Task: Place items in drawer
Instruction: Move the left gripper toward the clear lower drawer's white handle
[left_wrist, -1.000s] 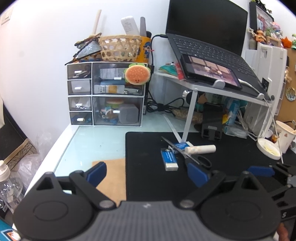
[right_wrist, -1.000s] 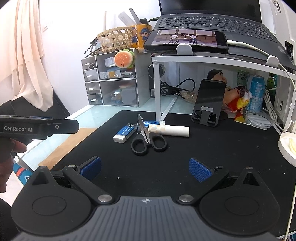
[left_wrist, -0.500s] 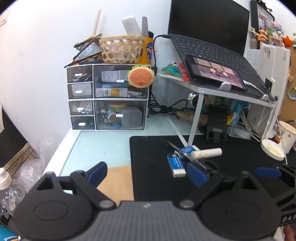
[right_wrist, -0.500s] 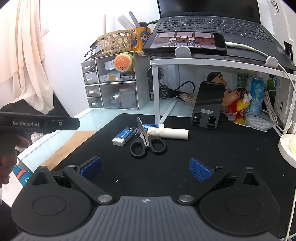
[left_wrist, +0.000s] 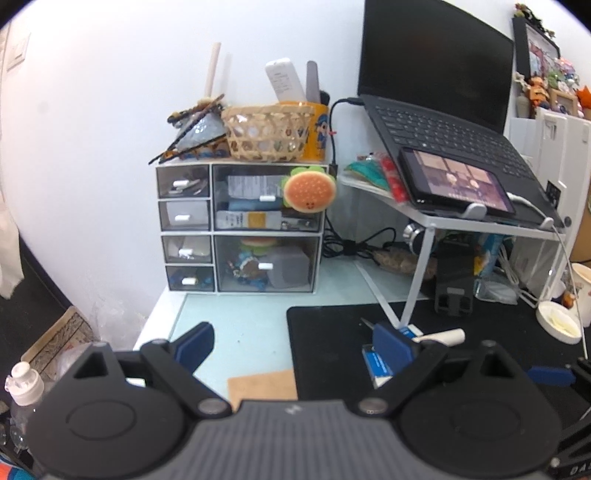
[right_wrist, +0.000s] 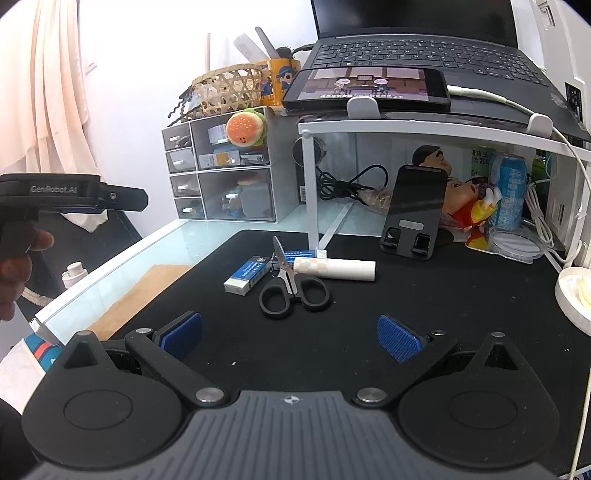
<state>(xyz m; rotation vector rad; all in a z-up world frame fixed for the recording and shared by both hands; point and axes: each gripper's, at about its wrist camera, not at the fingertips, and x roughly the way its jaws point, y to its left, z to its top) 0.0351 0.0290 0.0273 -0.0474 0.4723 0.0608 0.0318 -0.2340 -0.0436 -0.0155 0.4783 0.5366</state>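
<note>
Both claws spread, holding nothing: left claw (left_wrist: 291, 343), right claw (right_wrist: 290, 334). Eraser (right_wrist: 248, 275), scissors (right_wrist: 291, 291) and glue stick (right_wrist: 334, 268) lie clustered mid-desk on the black mat (right_wrist: 443, 295). Drawer unit (left_wrist: 240, 227) at the desk's back-left corner, all drawers shut. Judgement: a drawer must be opened by its small white tab; pull straight.

I work at a home desk: an open black laptop (right_wrist: 424, 55) on a white metal stand (right_wrist: 406, 129), a grey plastic drawer organiser (left_wrist: 240, 227) (a burger plush (left_wrist: 309, 190) clipped on), a cartoon figurine (right_wrist: 469, 206), a black desk mat (right_wrist: 406, 295).
</note>
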